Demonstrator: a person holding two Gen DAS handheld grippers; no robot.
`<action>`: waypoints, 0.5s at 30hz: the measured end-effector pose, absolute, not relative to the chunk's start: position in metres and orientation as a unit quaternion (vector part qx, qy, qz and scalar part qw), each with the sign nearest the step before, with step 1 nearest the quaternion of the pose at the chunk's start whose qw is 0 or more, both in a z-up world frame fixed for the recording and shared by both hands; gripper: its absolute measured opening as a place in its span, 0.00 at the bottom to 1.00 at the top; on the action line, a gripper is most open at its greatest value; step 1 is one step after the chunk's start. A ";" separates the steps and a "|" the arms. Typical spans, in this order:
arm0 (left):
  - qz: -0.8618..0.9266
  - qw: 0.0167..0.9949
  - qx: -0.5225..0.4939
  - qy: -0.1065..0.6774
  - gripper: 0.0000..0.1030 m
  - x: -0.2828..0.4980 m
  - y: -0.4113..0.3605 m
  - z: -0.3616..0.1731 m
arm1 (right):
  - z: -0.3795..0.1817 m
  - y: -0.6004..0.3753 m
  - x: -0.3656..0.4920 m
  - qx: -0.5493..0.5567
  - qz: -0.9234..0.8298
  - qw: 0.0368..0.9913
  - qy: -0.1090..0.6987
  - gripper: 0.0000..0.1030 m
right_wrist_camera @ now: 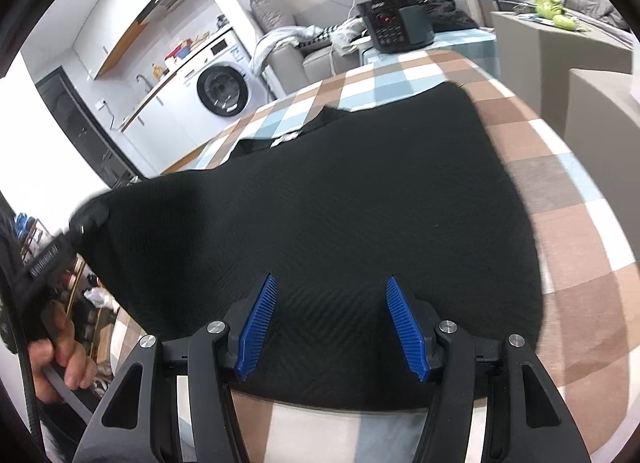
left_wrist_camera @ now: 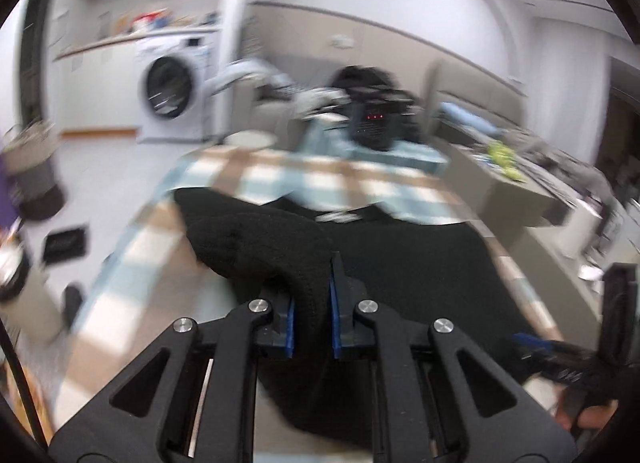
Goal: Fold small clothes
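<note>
A black knit garment (right_wrist_camera: pixel 340 191) lies spread on a checked tablecloth (right_wrist_camera: pixel 560 151). My left gripper (left_wrist_camera: pixel 312 299) is shut on a bunched fold of the black garment (left_wrist_camera: pixel 256 251) and holds its left corner lifted off the table. That gripper also shows at the far left of the right wrist view (right_wrist_camera: pixel 86 219), pinching the garment's corner. My right gripper (right_wrist_camera: pixel 332 323) is open and empty, its blue pads (right_wrist_camera: pixel 258 323) hovering just over the garment's near edge. It shows at the right edge of the left wrist view (left_wrist_camera: pixel 560 355).
A black appliance with red lights (right_wrist_camera: pixel 396 29) stands at the table's far end. A washing machine (right_wrist_camera: pixel 224 91) stands beyond at the left. A sofa with piled clothes (right_wrist_camera: pixel 304 43) lies behind. A beige counter (right_wrist_camera: pixel 560 39) stands at the right.
</note>
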State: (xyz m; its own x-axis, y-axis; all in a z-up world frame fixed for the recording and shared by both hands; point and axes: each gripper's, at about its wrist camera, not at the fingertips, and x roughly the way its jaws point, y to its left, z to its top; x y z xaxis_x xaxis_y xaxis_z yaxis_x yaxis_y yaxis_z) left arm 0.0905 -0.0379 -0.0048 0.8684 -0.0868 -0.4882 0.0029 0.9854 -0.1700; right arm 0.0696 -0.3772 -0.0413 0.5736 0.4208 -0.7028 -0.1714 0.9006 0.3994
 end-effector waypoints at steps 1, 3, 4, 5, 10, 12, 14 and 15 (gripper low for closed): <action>-0.043 0.964 -0.072 0.253 0.09 0.095 -0.053 -0.001 | -0.039 -0.383 0.068 0.149 0.161 0.878 0.426 0.57; -0.101 0.961 -0.051 0.254 0.09 0.105 -0.095 0.002 | -0.037 -0.394 0.065 0.155 0.145 0.883 0.419 0.57; -0.131 0.956 -0.040 0.260 0.09 0.109 -0.117 0.000 | -0.037 -0.401 0.063 0.159 0.134 0.885 0.417 0.57; -0.158 0.950 -0.031 0.267 0.10 0.110 -0.136 -0.004 | -0.037 -0.407 0.063 0.161 0.125 0.885 0.417 0.57; -0.264 0.901 -0.018 0.343 0.29 0.108 -0.187 -0.041 | -0.046 -0.433 0.062 0.176 0.075 0.881 0.433 0.57; -0.272 0.896 -0.039 0.349 0.52 0.099 -0.179 -0.047 | -0.047 -0.441 0.061 0.174 0.060 0.882 0.433 0.57; -0.268 0.901 -0.053 0.337 0.63 0.088 -0.170 -0.046 | -0.045 -0.446 0.060 0.169 0.045 0.886 0.430 0.57; -0.266 0.903 -0.060 0.333 0.64 0.084 -0.159 -0.046 | -0.045 -0.450 0.060 0.169 0.038 0.886 0.430 0.57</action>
State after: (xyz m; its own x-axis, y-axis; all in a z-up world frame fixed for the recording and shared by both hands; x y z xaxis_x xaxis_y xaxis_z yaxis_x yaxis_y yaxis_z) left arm 0.0844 -0.1595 -0.0456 0.6368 -0.5203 -0.5690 0.4402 0.8512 -0.2858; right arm 0.0599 -0.4499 -0.0446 0.6277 0.2126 -0.7488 0.0777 0.9401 0.3320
